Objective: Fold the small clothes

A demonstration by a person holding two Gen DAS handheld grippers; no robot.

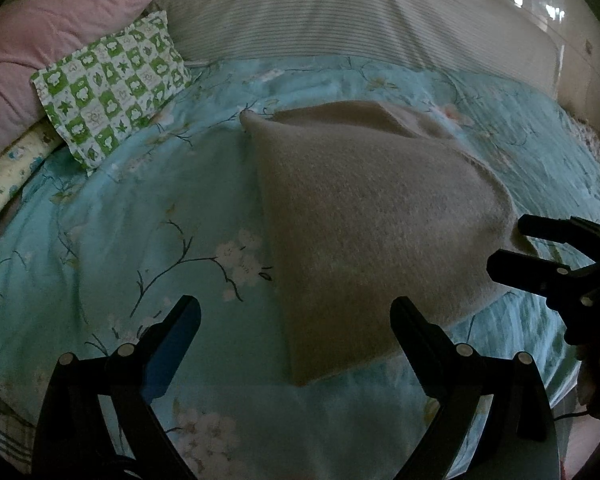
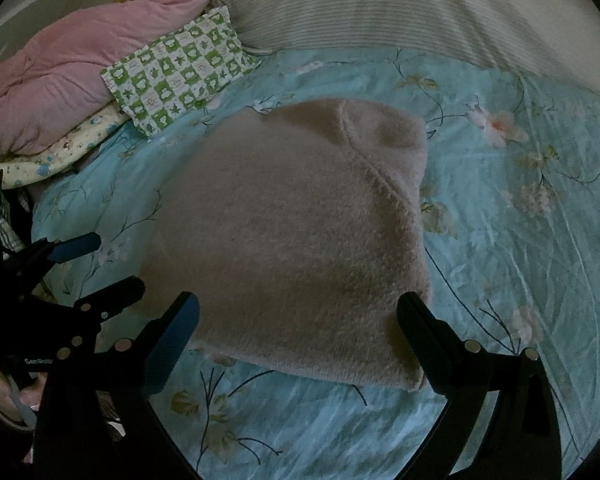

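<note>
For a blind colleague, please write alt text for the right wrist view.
A folded beige fuzzy knit garment lies on a light blue floral bedsheet, with the open right tool just above its near edge. The left tool is at the left.

The left gripper point(image 1: 296, 320) hovered low with its jaws spread wide and nothing between them. The right gripper point(image 2: 298, 316) was likewise wide open and empty. Each showed at the edge of the other's view, close alongside.
</note>
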